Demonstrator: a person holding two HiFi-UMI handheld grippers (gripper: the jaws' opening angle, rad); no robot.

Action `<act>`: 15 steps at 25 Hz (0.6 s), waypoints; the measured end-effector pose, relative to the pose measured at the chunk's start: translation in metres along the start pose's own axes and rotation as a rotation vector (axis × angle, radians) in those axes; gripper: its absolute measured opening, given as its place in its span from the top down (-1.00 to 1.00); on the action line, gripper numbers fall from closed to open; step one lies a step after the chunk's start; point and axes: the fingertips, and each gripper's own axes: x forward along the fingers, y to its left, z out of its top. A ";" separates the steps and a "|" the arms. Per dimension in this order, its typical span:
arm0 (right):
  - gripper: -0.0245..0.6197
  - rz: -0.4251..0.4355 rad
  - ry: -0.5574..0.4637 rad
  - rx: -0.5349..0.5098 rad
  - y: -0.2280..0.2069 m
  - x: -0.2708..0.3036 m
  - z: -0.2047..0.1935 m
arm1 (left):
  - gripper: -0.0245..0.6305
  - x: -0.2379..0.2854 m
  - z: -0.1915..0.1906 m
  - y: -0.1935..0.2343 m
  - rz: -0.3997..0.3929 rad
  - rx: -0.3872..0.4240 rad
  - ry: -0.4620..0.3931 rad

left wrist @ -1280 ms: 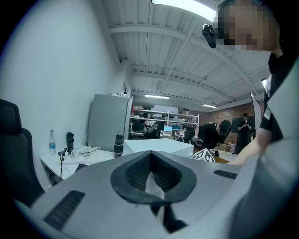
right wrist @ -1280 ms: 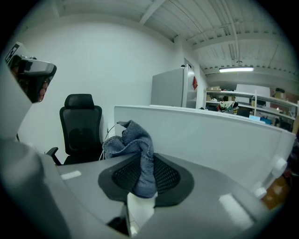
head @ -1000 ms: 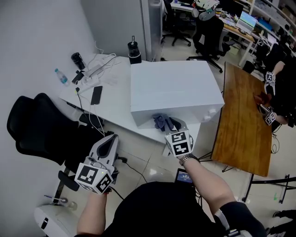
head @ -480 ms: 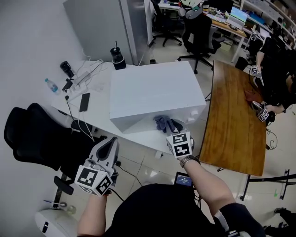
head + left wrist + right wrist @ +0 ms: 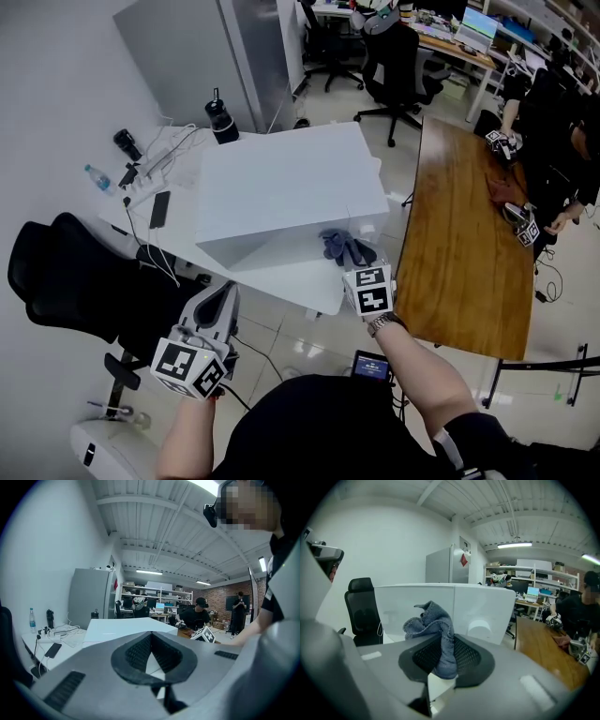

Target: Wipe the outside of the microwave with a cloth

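The white microwave (image 5: 281, 187) stands on a white table (image 5: 309, 286). My right gripper (image 5: 349, 261) is shut on a blue-grey cloth (image 5: 342, 247), held in front of the right part of the microwave's front face. In the right gripper view the cloth (image 5: 436, 630) bunches up out of the closed right gripper (image 5: 445, 660), with the microwave (image 5: 487, 606) and its round knob (image 5: 480, 631) just behind; whether cloth and face touch I cannot tell. My left gripper (image 5: 221, 302) hangs low at the left, off the table, shut and empty. The left gripper (image 5: 151, 644) points toward the microwave's top (image 5: 122, 626).
A black office chair (image 5: 75, 272) stands left of the table. A phone (image 5: 158, 208), cables, a water bottle (image 5: 97, 176) and a black bottle (image 5: 221, 120) lie behind the microwave. A wooden table (image 5: 459, 234) is on the right, where other people (image 5: 562, 159) work.
The right gripper with the cloth has moved rightward along the microwave's front, from its left part to its right part. The left gripper has travelled along with the body, still shut.
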 end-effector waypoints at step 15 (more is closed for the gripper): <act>0.70 0.019 -0.005 -0.021 -0.058 -0.030 -0.016 | 0.91 0.031 -0.005 -0.065 0.012 -0.003 0.008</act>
